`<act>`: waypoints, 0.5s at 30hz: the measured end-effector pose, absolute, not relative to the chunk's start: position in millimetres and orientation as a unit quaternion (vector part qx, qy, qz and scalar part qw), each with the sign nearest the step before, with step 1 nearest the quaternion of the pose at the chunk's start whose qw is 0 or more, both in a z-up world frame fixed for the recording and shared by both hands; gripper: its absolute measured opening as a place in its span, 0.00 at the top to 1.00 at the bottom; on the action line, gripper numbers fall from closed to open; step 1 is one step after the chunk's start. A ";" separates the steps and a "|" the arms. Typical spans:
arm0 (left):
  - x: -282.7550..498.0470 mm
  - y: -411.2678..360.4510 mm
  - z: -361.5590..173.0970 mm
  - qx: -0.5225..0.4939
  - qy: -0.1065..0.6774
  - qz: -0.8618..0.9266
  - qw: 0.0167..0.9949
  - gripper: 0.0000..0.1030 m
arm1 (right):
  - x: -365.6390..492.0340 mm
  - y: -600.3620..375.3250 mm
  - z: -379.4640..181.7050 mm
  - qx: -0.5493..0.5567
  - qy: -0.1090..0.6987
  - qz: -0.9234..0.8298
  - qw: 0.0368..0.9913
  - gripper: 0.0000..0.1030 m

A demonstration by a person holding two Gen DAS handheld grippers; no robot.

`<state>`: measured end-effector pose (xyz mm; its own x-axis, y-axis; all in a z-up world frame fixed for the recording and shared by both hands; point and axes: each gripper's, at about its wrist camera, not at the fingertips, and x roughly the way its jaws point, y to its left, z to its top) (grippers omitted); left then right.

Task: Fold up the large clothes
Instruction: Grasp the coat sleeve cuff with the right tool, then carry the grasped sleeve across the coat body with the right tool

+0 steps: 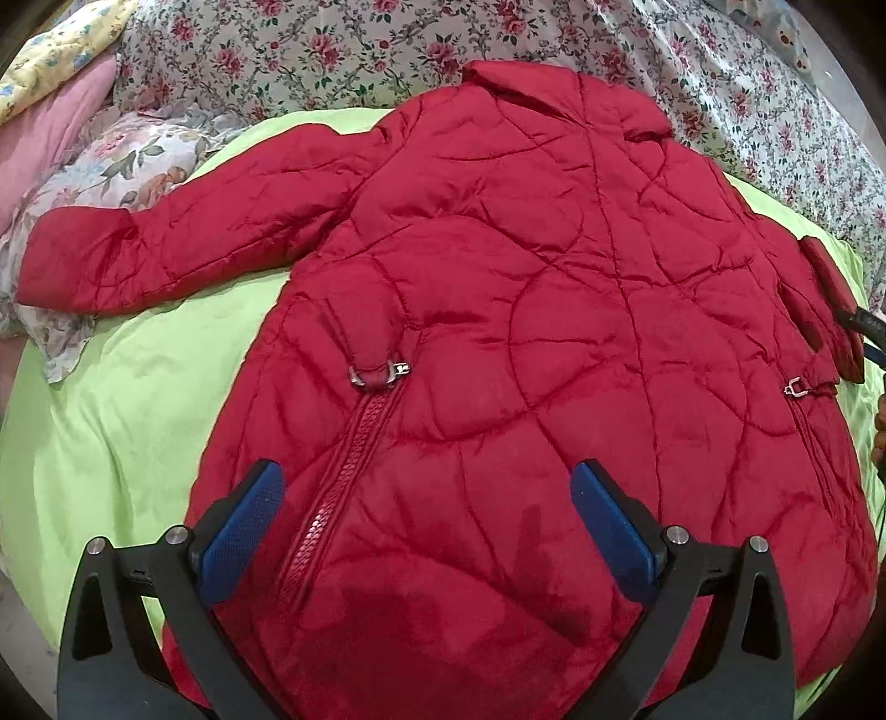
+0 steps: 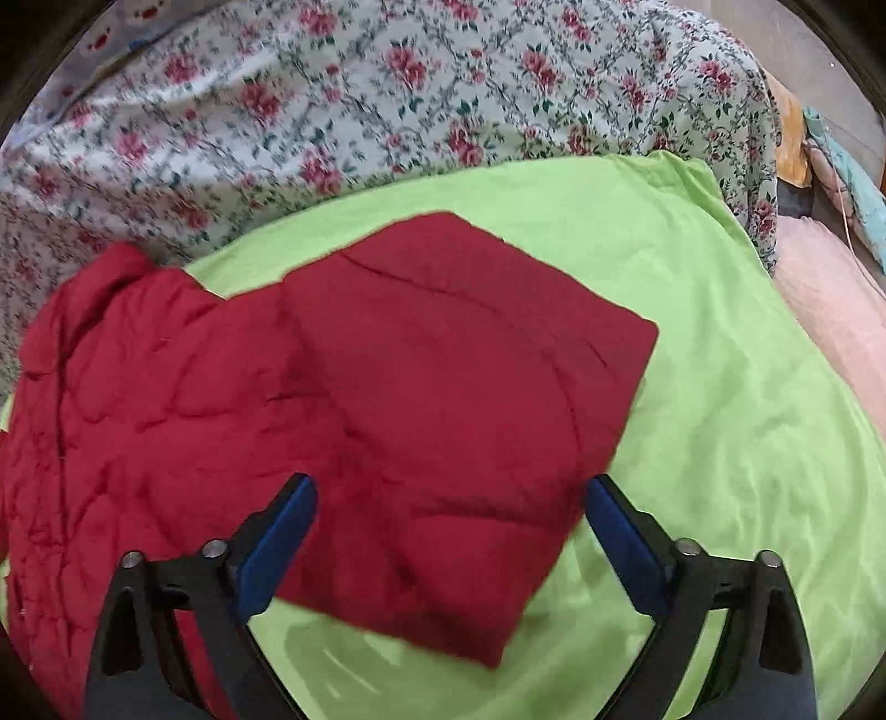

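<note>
In the left wrist view, the left gripper (image 1: pixel 426 487) is at the bottom of the picture. Its two blue pads (image 1: pixel 238 543) are spread wide apart and nothing is pinched between them. Under them lies the red coat (image 1: pixel 526 310), spread out flat with its back up. The bottom end of the coat is closest. A zip (image 1: pixel 338 487) runs up the coat from beside the left pad, and a small metal ring (image 1: pixel 379 374) sits at the top of it. One sleeve (image 1: pixel 166 243) sticks out to the left. The collar (image 1: pixel 565 91) is at the far end. The coat lies on a green sheet (image 1: pixel 111 421). Past the sheet is a flowery cover (image 1: pixel 343 50), and at the far left there is a pink pillow (image 1: pixel 50 133).

In the right wrist view, the right gripper (image 2: pixel 451 531) is spread wide too. Its blue pads (image 2: pixel 277 543) hold nothing. The other sleeve (image 2: pixel 470 399) lies between and past them, folded over onto the green sheet (image 2: pixel 720 443). This picture is blurry, so I cannot tell if the pads touch the cloth. The rest of the coat (image 2: pixel 138 421) fills the left side. Farther back is the flowery cover (image 2: pixel 387 99), and something pink (image 2: pixel 830 299) lies at the right edge.
</note>
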<state>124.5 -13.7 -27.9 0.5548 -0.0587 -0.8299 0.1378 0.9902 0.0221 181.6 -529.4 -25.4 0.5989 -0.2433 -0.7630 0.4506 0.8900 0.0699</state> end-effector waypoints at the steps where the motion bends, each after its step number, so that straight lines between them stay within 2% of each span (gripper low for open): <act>1: 124.8 -15.1 -27.7 0.044 0.467 -0.057 0.881 0.00 | 184.2 -531.9 -29.5 0.127 0.404 -0.205 0.882 0.09; 5: 126.0 -19.0 -29.1 0.047 0.468 -0.061 0.881 0.00 | 184.5 -550.1 -39.2 0.156 0.399 -0.218 0.877 0.21; 10: 126.9 -19.3 -33.5 0.047 0.476 -0.064 0.876 0.00 | 173.3 -556.1 -27.3 0.175 0.371 -0.213 0.887 0.65; 12: 125.8 -18.8 -33.0 0.044 0.477 -0.065 0.876 0.00 | 166.9 -551.7 -16.1 0.183 0.353 -0.199 0.896 0.71; 15: 124.2 -16.2 -29.8 0.039 0.473 -0.067 0.878 0.00 | 159.1 -537.2 3.5 0.192 0.327 -0.165 0.911 0.73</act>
<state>124.2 -16.2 -29.8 0.5434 -0.0800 -0.8357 0.1535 0.9881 0.0052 159.1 -537.2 3.5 0.7319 -0.1741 -0.6588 0.4254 0.8720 0.2421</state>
